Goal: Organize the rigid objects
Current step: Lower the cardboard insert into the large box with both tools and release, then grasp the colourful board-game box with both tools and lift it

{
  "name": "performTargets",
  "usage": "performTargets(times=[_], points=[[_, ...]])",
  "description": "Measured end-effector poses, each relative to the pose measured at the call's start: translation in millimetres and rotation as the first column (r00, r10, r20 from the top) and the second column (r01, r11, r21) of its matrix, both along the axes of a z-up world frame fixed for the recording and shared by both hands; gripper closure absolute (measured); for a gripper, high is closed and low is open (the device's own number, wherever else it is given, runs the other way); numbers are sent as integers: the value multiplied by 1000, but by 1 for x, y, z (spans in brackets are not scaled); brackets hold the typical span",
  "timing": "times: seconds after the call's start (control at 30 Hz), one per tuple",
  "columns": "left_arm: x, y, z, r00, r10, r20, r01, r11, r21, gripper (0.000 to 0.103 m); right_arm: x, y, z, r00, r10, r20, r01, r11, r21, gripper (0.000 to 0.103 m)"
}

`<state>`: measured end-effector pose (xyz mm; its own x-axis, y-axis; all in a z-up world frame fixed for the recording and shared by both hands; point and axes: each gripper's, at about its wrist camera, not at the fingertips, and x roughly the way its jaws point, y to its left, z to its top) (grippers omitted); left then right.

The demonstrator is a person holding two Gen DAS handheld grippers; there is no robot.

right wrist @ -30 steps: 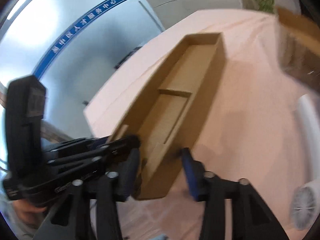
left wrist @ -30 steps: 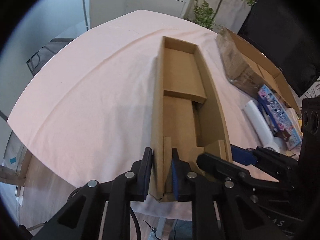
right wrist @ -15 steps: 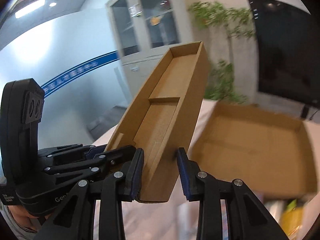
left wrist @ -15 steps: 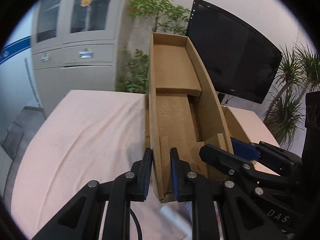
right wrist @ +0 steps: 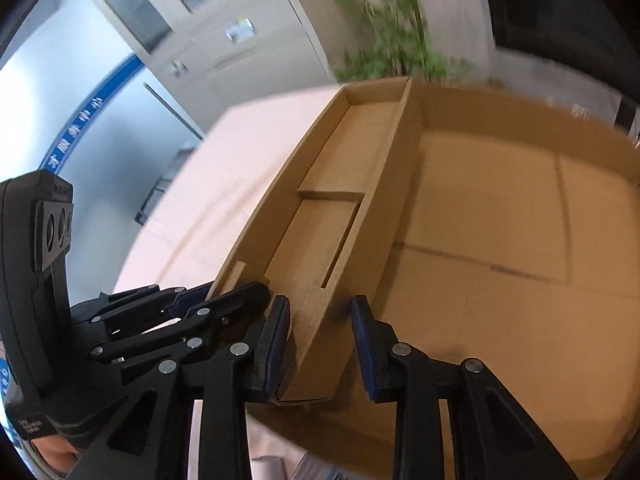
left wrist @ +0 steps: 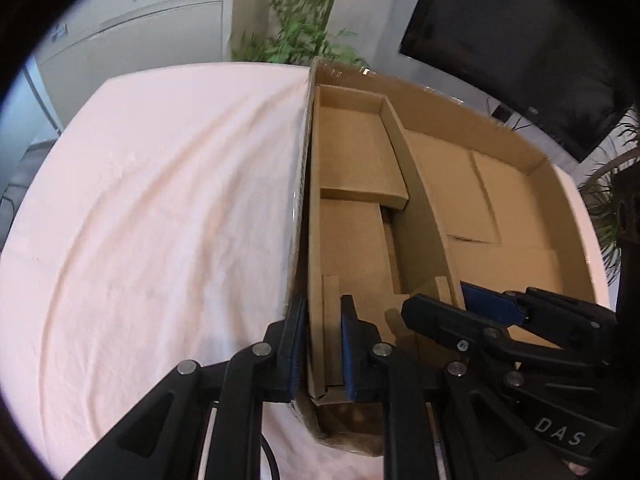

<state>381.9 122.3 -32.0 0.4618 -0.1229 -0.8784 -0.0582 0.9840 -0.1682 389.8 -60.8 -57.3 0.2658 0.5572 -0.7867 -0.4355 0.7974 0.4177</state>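
A long narrow cardboard tray (left wrist: 352, 240) with an inner step lies along the left wall inside a large open cardboard box (left wrist: 500, 168); I cannot tell whether it rests on the box floor. My left gripper (left wrist: 322, 308) is shut on the near end of the tray's left wall. My right gripper (right wrist: 320, 304) straddles the tray's (right wrist: 340, 184) right wall. Its jaws are closing, and a small gap still shows beside the right pad. The box floor (right wrist: 500, 240) spreads to the right of it. Each gripper appears in the other's view, the right gripper (left wrist: 436, 300) and the left gripper (right wrist: 236, 280).
A pink tablecloth (left wrist: 160, 200) covers the table left of the box. Grey cabinets (left wrist: 140, 32), green plants (left wrist: 296, 36) and a dark screen (left wrist: 520, 40) stand behind. A white roll (right wrist: 268, 466) and a package corner (right wrist: 316, 468) lie just in front of the box.
Both grippers carried the tray up off the tablecloth and across to the right, and it now sits inside the large box. The right jaws have narrowed a little.
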Motion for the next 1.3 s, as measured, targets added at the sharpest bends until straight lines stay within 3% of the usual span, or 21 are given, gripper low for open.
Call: performTargets(times=[0.3,0.37,0.47,0.53,0.57,0.6,0.63,0.67,0.7,0.77,0.87,0.97,1.03,1.1,1.17,1.23,1.3], points=[[-24,-10,5,1000,-17,1,17,998,64,88,-6,7,-11,999,21,-43,-20,999,31,73],[-30,-7,8,1000,-13,25,11,998,59,88,-2,14,-11,997,16,-75,-12,998,57,70],[-40,-3,18,996,-2,88,-3,998,64,86,-1,11,-21,991,33,-130,-17,992,125,58],[-69,-10,41,978,-40,204,22,995,93,75,-18,-16,3,998,21,-65,-11,987,162,30],[-84,-13,50,965,-61,254,37,995,98,54,-31,-34,19,1000,4,-2,-3,985,174,21],[-101,-16,59,952,-70,299,42,994,101,20,-47,-55,36,997,-20,74,6,984,180,8],[-126,-20,70,929,-69,363,36,995,97,8,-72,-86,57,986,-58,159,27,982,188,0],[-143,-24,74,914,-70,399,37,995,90,1,-91,-109,68,975,-82,205,40,979,200,0],[-158,-31,76,907,-85,412,58,995,77,1,-110,-131,77,967,-101,236,51,976,213,0],[-174,-44,70,920,-128,370,121,992,41,1,-156,-175,83,957,-141,253,78,967,244,0],[-185,-63,54,939,-147,311,170,984,-50,1,-196,-195,67,973,-82,217,32,974,223,0],[-181,-74,29,959,-179,220,218,961,-171,1,-235,-183,43,981,-47,186,16,986,166,1],[-176,-77,11,973,-175,152,202,963,-181,2,-250,-171,18,990,-9,140,-12,988,155,10],[-173,-77,-3,978,-172,115,194,957,-217,12,-253,-158,8,991,17,130,-36,989,144,14],[-173,-79,-11,978,-189,90,206,945,-255,20,-253,-147,1,990,26,136,-40,994,102,15],[-175,-87,-18,979,-189,74,201,954,-223,22,-245,-131,-9,994,23,108,-31,997,76,16],[-177,-84,-18,982,-170,79,184,954,-237,28,-245,-129,-16,996,14,94,-21,998,67,18]])
